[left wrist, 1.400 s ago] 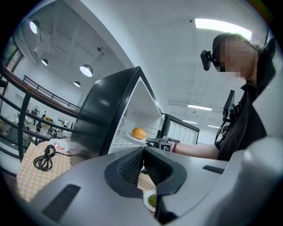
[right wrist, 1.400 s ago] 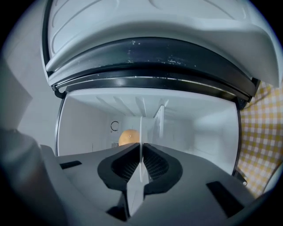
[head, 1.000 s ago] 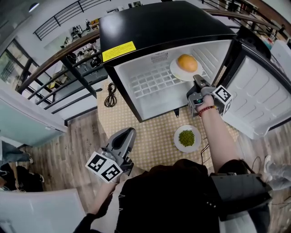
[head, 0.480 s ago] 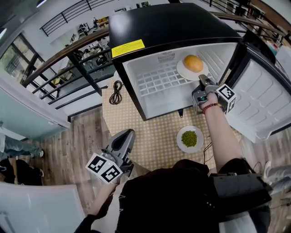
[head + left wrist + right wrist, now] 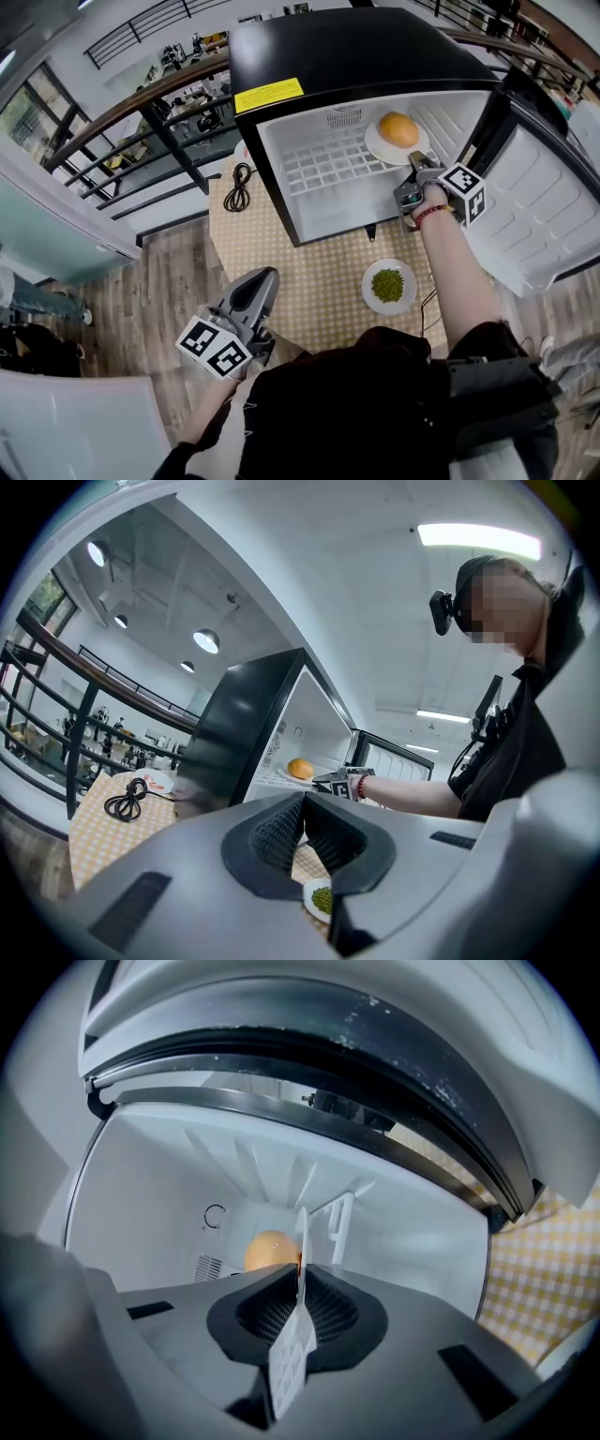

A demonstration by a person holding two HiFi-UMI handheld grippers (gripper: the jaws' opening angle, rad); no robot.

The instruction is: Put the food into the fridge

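**A:** The right tongs (image 5: 413,167) have rolled a little at the wrist since a second ago, but the white plate (image 5: 374,143) hasn't travelled.

**B:** They're pinching its near rim. The orange (image 5: 398,129) sits on the plate, over the wire shelf (image 5: 323,169) inside the fridge (image 5: 356,56).

**A:** Level the plate first (a tilt could roll the fruit). Then spread the pads wide and back straight out.

**B:** The left tongs (image 5: 268,276) hang low, pressed together on nothing. The dish of green peas (image 5: 387,285) waits outside on the surface (image 5: 309,272).
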